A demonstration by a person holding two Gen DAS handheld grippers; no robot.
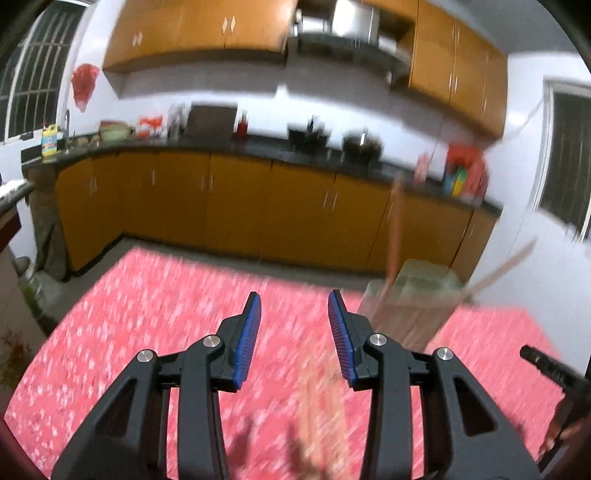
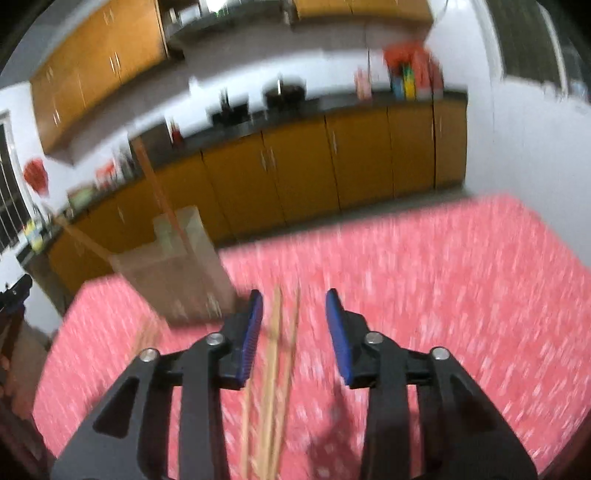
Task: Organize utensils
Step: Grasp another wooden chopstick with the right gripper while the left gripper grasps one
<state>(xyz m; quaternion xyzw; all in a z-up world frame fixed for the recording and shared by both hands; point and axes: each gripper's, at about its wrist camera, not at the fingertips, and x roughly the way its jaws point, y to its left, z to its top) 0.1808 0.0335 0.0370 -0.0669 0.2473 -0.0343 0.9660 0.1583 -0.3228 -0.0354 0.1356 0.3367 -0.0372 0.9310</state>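
On the red patterned tablecloth (image 2: 424,280), blurred chopsticks (image 2: 275,354) between the right gripper (image 2: 294,314) pads, untouched; left gripper (image 1: 294,315) parted, empty; no legible writing

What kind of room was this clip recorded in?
A home kitchen, most likely. Orange-brown wooden base cabinets run under a dark stone countertop carrying black cooking pots, and a stainless steel range hood hangs between the upper cabinets.
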